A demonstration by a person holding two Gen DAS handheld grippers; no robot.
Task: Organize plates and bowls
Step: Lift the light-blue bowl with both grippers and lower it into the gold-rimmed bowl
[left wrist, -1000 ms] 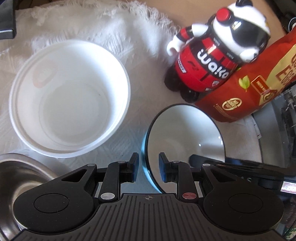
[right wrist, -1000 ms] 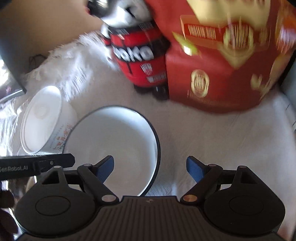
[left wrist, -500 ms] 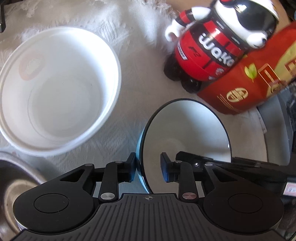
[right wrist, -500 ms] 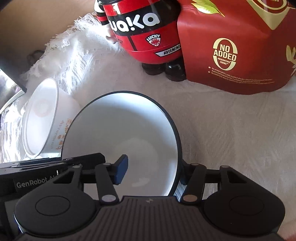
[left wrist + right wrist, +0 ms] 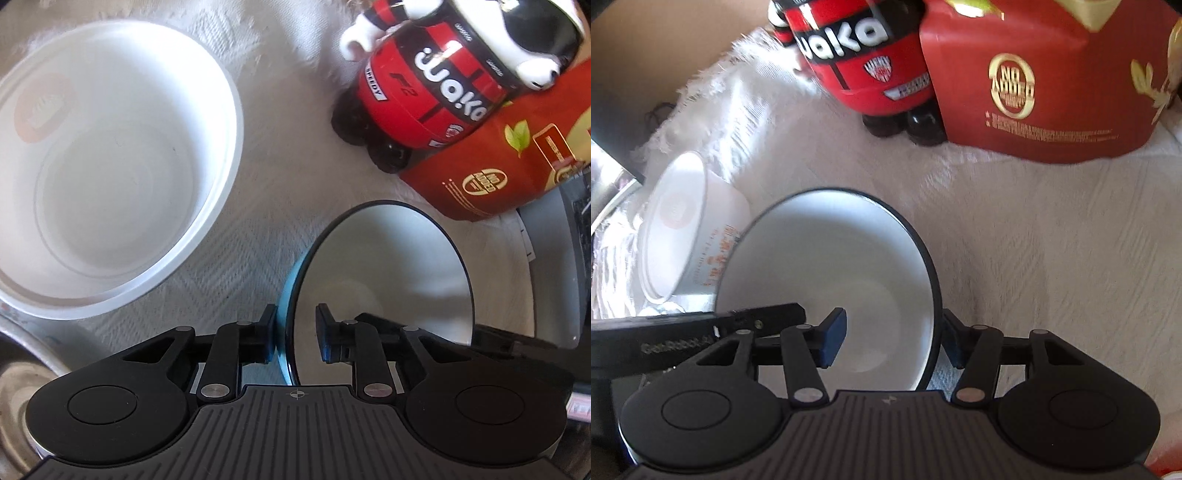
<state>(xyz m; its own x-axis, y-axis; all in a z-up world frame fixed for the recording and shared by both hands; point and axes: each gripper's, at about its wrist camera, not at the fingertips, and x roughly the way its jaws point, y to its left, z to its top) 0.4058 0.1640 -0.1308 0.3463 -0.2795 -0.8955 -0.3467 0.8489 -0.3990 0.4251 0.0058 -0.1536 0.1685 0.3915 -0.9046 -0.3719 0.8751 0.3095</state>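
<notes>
A blue bowl with a white inside and dark rim (image 5: 388, 273) (image 5: 831, 280) is tilted above the white cloth. My left gripper (image 5: 295, 338) straddles its left rim, one finger outside and one inside, narrowly apart. My right gripper (image 5: 894, 339) straddles the opposite rim, with its jaws wider apart. A larger white plastic bowl (image 5: 107, 166) (image 5: 690, 225) stands on the cloth to the left. A steel bowl (image 5: 22, 373) shows at the lower left edge.
A red and black bear-shaped bottle (image 5: 439, 88) (image 5: 864, 55) and a red foil pouch (image 5: 517, 158) (image 5: 1041, 77) stand at the back. A white woven cloth (image 5: 1052, 266) covers the table. A dark object (image 5: 576, 221) sits at the right.
The right gripper has moved in from beside the blue bowl and its jaws have narrowed around the rim. The left gripper holds its rim; the view has shifted closer to the white bowl.
</notes>
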